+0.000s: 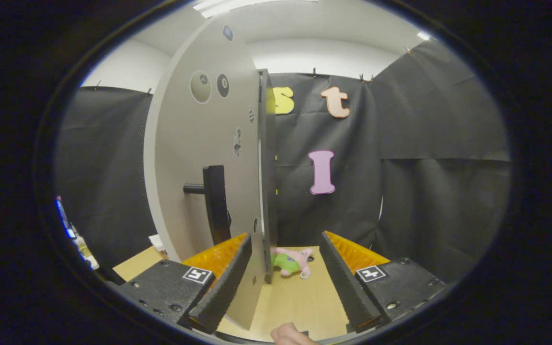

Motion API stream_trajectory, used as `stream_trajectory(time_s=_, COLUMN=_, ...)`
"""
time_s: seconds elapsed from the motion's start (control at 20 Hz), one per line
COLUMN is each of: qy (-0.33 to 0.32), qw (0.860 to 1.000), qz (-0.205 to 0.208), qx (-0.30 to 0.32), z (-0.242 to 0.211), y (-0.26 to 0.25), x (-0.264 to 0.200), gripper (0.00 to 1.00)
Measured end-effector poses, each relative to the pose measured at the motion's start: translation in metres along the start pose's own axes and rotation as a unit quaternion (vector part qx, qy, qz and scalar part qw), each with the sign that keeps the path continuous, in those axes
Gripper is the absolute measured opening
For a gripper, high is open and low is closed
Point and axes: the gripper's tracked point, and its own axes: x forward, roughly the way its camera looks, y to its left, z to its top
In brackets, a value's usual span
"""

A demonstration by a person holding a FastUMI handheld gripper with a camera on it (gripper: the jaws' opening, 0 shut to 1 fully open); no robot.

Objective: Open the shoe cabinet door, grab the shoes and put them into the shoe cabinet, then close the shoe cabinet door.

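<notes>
Standing edge-on between spread, empty tool fingers: grey cabinet door with black handle. Beyond, on tabletop: pink-green plush toy.

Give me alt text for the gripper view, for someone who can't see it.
The gripper is open, its jaws straddling the free edge of a grey cabinet door seen nearly edge-on, with the door's black handle on its left face. Beyond the jaws, a pink and green plush toy lies on the wooden table.
</notes>
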Motion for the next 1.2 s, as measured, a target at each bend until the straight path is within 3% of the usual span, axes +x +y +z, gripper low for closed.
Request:
stream_trajectory(time_s=0.35, qy=0.019, qw=0.997, qz=0.068, qx=0.016, z=-0.004, y=0.067, x=0.011, gripper=0.95)
stream_trajectory(time_s=0.8, qy=0.026, qw=0.996, qz=0.084, qx=-0.024, z=-0.007, y=0.148, x=0.04, gripper=0.95)
stream_trajectory(time_s=1.2, qy=0.039, qw=0.994, qz=0.09, qx=-0.045, z=-0.024, y=0.249, x=0.102, gripper=0.95)
